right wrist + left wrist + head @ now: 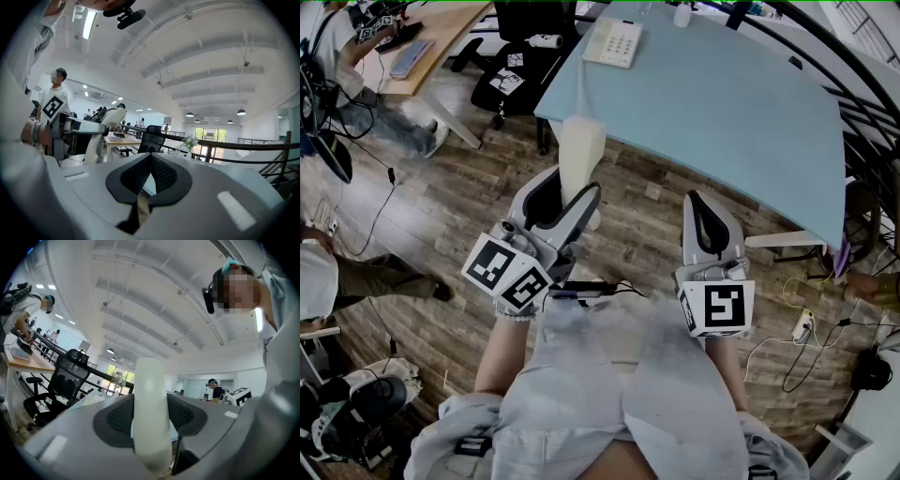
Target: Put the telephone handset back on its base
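Note:
In the head view a cream-white telephone handset [579, 150] sticks out forward from my left gripper [569, 195], whose jaws are shut on its lower part. The handset's tip hangs just at the near edge of the light blue table [722, 103]. A thin cord [579, 86] runs from it up to the white phone base [614, 42] at the table's far side. The left gripper view shows the handset [150, 418] upright between the two dark pads. My right gripper [701, 208] hovers over the floor to the right, jaws shut together [151, 157] with nothing in them.
A black office chair [520, 47] stands left of the table, with a wooden desk [441, 37] further left. Seated people are along the left edge. Cables and a power strip [803, 325] lie on the wooden floor at the right. A white bottle [682, 14] stands behind the base.

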`<state>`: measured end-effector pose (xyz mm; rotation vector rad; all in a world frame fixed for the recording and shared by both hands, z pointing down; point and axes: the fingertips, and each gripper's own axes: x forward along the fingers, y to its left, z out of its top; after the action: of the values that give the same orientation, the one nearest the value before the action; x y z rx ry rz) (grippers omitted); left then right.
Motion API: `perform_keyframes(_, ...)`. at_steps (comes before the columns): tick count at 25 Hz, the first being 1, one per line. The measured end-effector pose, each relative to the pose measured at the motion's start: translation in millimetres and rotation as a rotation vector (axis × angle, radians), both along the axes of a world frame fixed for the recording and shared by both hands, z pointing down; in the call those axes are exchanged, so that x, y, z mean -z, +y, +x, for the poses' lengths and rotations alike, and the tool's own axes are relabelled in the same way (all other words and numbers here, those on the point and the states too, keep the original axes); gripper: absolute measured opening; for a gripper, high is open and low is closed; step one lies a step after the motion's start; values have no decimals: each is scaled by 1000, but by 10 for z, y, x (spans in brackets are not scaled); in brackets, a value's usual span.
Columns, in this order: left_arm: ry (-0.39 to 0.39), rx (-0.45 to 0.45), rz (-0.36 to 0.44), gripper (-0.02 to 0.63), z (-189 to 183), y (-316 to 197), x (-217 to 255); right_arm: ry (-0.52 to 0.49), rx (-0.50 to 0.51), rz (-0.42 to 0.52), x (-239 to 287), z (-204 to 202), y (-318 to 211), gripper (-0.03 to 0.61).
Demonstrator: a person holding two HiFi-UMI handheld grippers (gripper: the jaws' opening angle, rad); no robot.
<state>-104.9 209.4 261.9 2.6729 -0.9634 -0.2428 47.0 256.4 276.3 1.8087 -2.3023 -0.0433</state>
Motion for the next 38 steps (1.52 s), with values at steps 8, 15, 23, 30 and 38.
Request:
perform_keyframes(8, -10, -4, 0, 215, 36, 3, -18, 9, 6, 3, 3, 7, -15, 6)
perform_keyframes(15, -18, -3, 0, 216, 95, 43, -28, 4, 8, -1, -19, 60, 29, 6)
perform_keyframes(23, -24, 11, 1, 216, 174, 122, 1, -5, 21, 4, -6, 131, 103, 6)
perform_keyframes(30, -32, 41, 10, 216, 251, 228, 5, -9, 32, 17, -16, 251, 187, 6)
perform_keyframes(38, -28, 73, 34, 215, 351, 367, 21, -9, 67, 25, -56, 353, 313, 6)
